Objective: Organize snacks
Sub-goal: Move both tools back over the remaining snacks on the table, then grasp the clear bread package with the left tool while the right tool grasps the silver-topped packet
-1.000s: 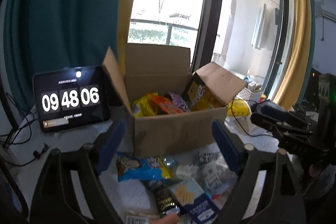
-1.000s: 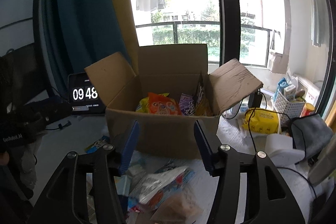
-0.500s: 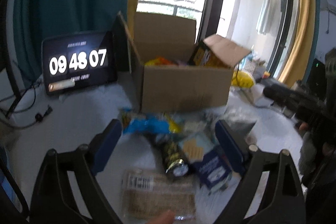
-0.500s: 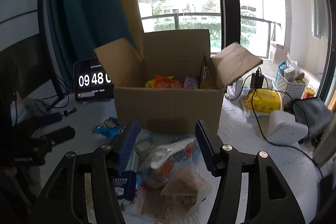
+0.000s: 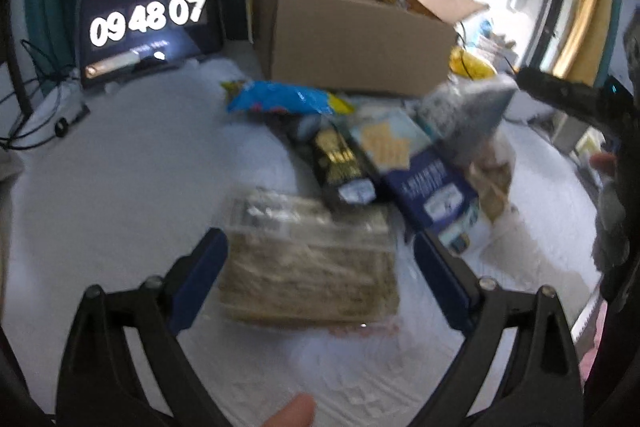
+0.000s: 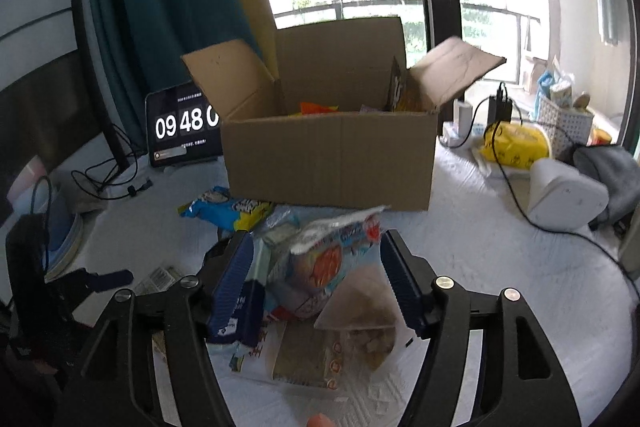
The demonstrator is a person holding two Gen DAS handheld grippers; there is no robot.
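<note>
Left gripper (image 5: 320, 283) jaws just widening, spread around the clear brown snack pack (image 5: 308, 267) on the table, pads seemingly not touching it, right gripper (image 6: 318, 277) widening, straddling a light-blue bag (image 6: 324, 267)

I lowered my left gripper (image 5: 320, 259) over the flat clear-wrapped brown snack pack (image 5: 308, 267), jaws widening; my right gripper (image 6: 318, 271) sank and opened around the light-blue crinkly snack bag (image 6: 320, 263).

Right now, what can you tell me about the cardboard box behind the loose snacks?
The cardboard box is plain brown corrugated card, upright on the white cloth, with all top flaps open and splayed outward. Only the tops of an orange packet and a dark-and-yellow packet show above its rim. A blue and yellow snack bag lies at its front base. Neither gripper touches it.
</note>
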